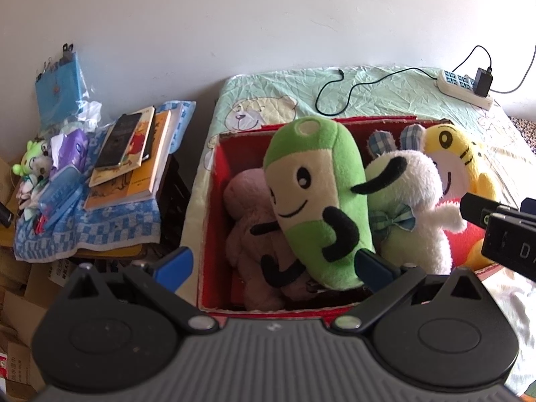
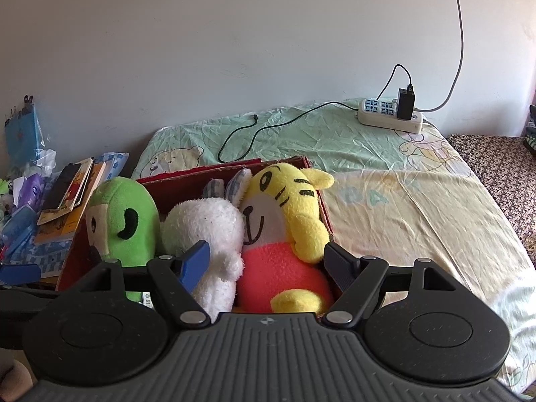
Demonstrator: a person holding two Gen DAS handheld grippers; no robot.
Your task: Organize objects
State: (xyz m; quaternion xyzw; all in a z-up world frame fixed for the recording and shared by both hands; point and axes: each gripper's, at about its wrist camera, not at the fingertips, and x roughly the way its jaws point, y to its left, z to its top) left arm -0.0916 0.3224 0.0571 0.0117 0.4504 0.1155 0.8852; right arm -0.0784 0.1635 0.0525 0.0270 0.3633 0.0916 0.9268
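Red box [image 1: 214,221] on bed [image 2: 402,201]: green plush [image 1: 311,197], white plush [image 2: 207,224], yellow tiger plush [image 2: 288,201]. Left tool [image 1: 273,263] and right tool [image 2: 266,259]: both spread wide, empty.

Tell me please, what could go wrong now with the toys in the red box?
The tall green plush toy leans on a pink plush toy and rises above the red cardboard box; it may tip out. The open left gripper could snag it. The yellow tiger plush overhangs the rim and might slide onto the bed.
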